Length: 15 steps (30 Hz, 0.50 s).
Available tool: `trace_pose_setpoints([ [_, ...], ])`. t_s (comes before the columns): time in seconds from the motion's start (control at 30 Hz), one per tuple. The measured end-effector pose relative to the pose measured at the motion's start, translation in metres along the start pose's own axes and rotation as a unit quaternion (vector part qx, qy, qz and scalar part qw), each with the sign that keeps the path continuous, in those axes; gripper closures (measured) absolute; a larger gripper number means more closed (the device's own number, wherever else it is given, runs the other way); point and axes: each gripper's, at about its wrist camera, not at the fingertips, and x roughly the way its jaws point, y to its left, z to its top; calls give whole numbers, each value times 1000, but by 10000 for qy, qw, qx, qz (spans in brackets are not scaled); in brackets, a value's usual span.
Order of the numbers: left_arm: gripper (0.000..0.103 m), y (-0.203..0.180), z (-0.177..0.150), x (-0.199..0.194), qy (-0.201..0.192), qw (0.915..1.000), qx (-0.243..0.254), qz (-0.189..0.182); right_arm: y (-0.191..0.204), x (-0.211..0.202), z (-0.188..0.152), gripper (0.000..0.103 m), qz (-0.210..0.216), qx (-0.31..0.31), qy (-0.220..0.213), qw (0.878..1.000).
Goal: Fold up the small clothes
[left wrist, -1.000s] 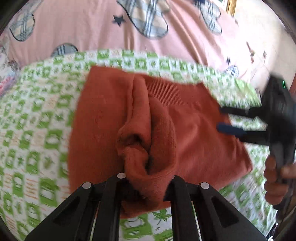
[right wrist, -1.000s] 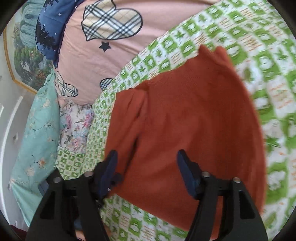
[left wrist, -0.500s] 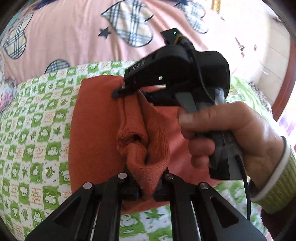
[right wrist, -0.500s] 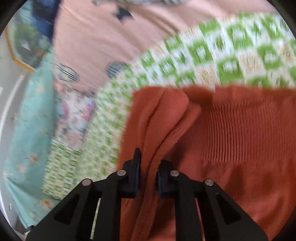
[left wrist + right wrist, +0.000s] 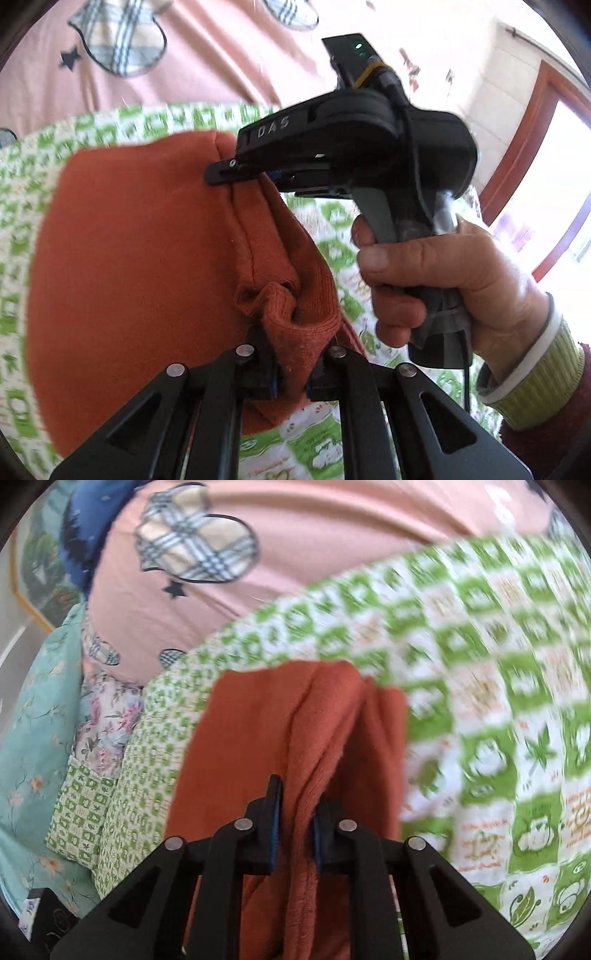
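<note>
Over the green-checked bedspread (image 5: 480, 701), the orange garment (image 5: 147, 258) is lying half folded; the left hand-held gripper (image 5: 291, 373) and right hand-held gripper (image 5: 295, 823) are each pinching its gathered edge, probably to carry the fold across together.

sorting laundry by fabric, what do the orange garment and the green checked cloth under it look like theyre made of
Orange garment: looks like a soft knit, maybe cotton or a blend, matte. Fine ribbing shows on the bunched end pinched in the left gripper, with a slightly fuzzy nap near the right gripper.

Green checked cloth: looks like thin printed woven cotton, flat and matte; motion blur leaves the weave uncertain.
</note>
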Motion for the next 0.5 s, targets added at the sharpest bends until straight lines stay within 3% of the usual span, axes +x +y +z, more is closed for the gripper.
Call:
trace_pose_setpoints([
  [0.13,95,3,-3,11,96,9999,-125,-59,4,-10,-3,88,-74,-170,-156,9997],
  [0.3,92,6,1,28,192,9997,-62,-132,-5,-1,-7,85,-609,-190,-8,9980],
  [0.4,86,12,-2,28,276,9993,-117,-238,-12,-10,-14,71,-634,13,-149,9979],
  [0.43,76,15,-3,23,329,9986,-136,-379,-13,-15,-17,69,-623,102,-200,9978],
  [0.47,64,17,-5,17,380,9980,-143,-491,-12,-23,-21,58,-637,189,-267,9974],
  [0.5,58,19,-9,8,399,9976,-155,-544,-11,-28,-25,40,-690,241,-328,9968],
])
